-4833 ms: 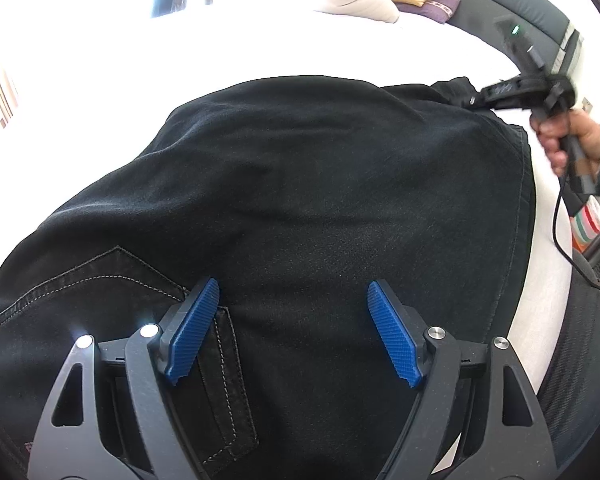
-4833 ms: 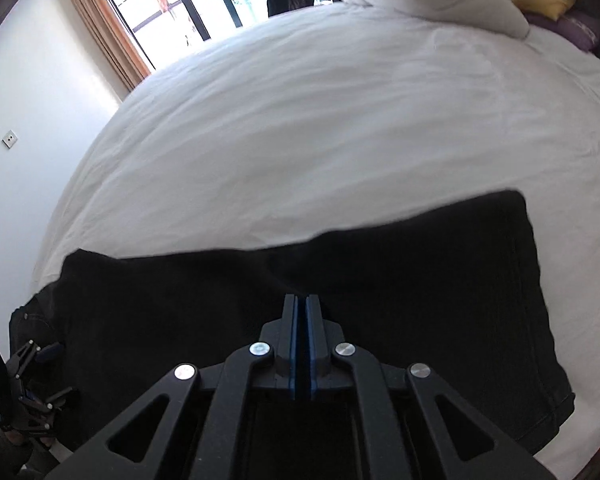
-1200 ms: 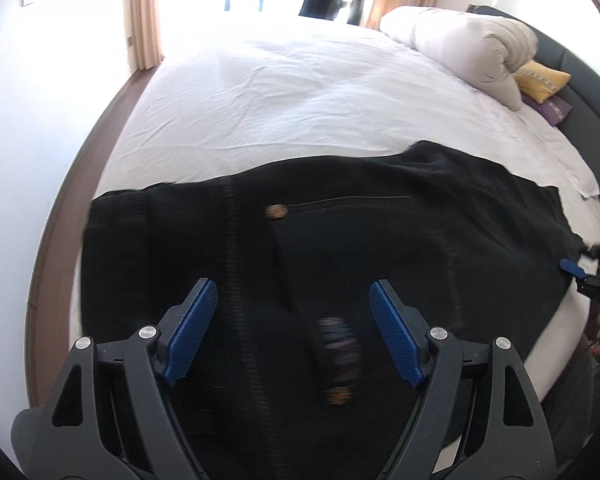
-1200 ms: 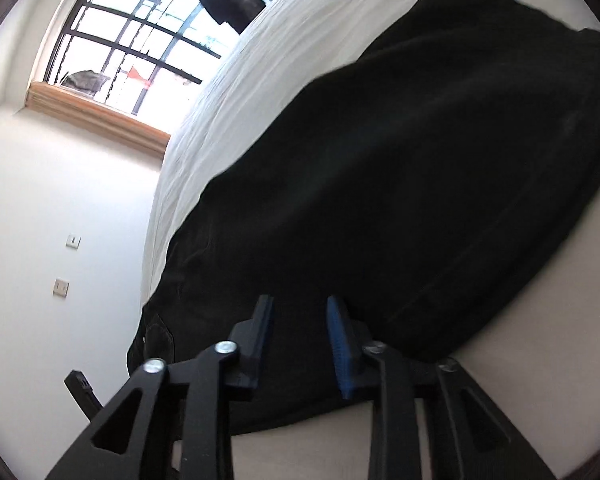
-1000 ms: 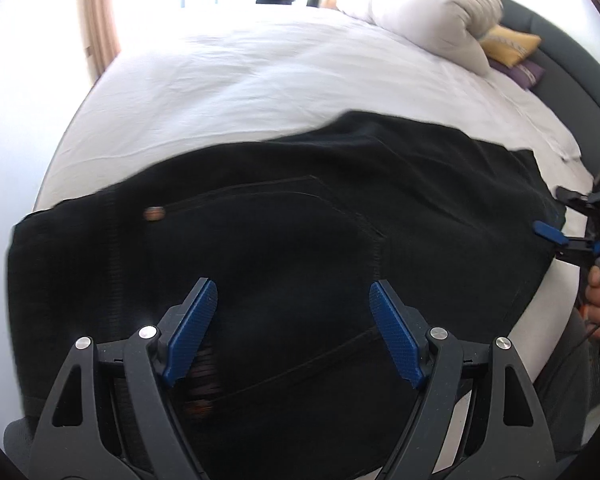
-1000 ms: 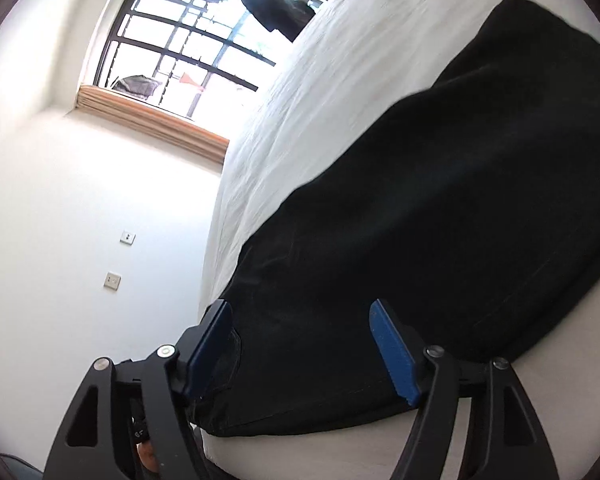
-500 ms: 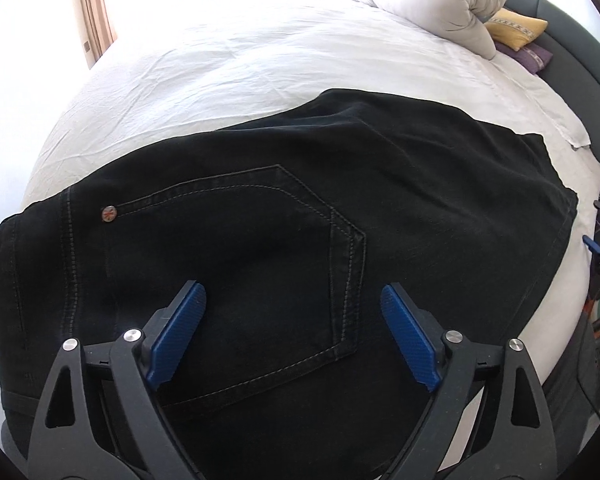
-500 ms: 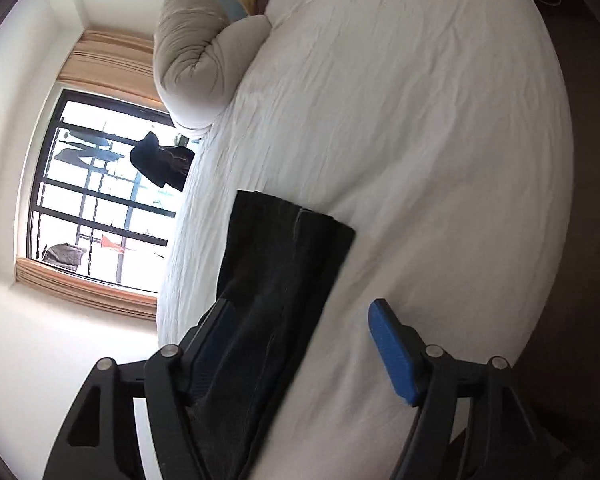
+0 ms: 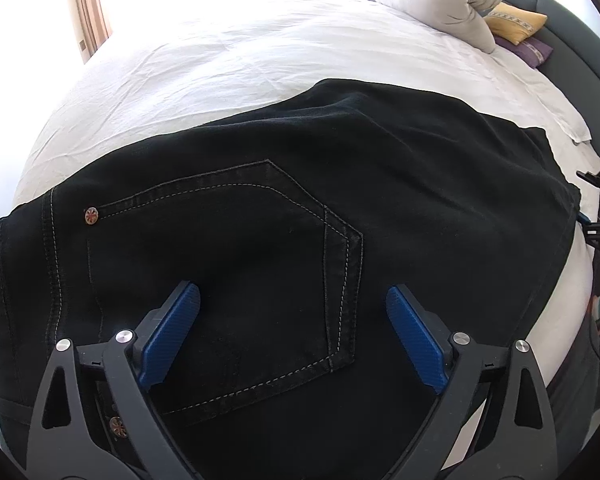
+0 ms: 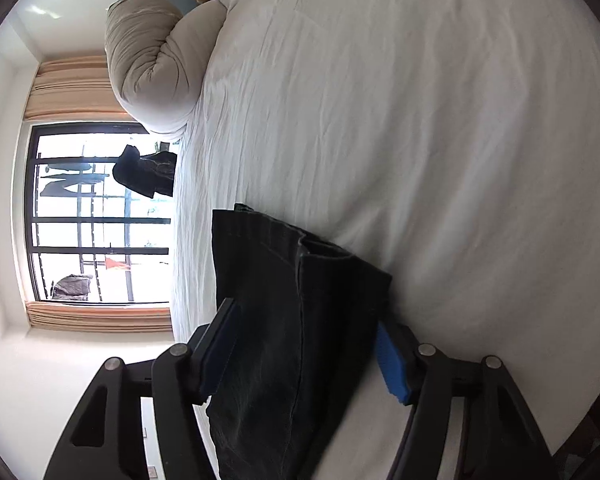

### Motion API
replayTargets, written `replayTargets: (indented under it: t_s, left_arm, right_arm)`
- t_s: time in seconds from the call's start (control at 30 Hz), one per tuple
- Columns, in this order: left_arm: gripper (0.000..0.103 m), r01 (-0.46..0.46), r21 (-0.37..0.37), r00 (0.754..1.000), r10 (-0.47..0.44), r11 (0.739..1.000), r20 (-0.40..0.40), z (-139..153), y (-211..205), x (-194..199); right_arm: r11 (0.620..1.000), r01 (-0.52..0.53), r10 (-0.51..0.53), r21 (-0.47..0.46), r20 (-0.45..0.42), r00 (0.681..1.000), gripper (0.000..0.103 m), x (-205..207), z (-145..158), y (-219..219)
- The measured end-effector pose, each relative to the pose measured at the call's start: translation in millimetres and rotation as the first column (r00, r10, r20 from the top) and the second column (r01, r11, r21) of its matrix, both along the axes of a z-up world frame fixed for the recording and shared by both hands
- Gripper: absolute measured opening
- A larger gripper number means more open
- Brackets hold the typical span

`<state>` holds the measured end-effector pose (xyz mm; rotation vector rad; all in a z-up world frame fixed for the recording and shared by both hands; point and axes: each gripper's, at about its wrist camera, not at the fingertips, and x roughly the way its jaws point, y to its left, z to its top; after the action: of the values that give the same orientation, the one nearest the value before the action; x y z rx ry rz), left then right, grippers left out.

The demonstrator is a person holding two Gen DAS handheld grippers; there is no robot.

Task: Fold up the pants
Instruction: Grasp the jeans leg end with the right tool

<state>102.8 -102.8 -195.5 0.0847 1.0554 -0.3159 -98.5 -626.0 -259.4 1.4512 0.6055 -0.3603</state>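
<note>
Both wide open: left tool [image 9: 292, 336] above pants [image 9: 284, 216] (back pocket), right tool [image 10: 306, 354] astride hems.

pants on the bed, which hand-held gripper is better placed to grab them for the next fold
Probably the right hand-held gripper: it is open with the hem end of the pants between its pads. The left hand-held gripper is open over the flat back pocket, with no edge to pinch.
</note>
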Motion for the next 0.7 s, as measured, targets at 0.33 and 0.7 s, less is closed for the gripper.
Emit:
replayTargets:
  t_s: [0.33,0.7]
  left_arm:
    - [0.097,-0.001,-0.013,1.0,0.001,1.0,-0.005,-2,0,2]
    - [0.097,-0.058,-0.119,0.998,0.054,0.991,-0.043,5,9,13]
  right_arm:
    - [0.999,0.004,-0.006,0.037,0.044,0.999,0.025,10,-10,3]
    - [0.989,0.005,-0.003,-0.149,0.015,1.0,0.007,11,21,20]
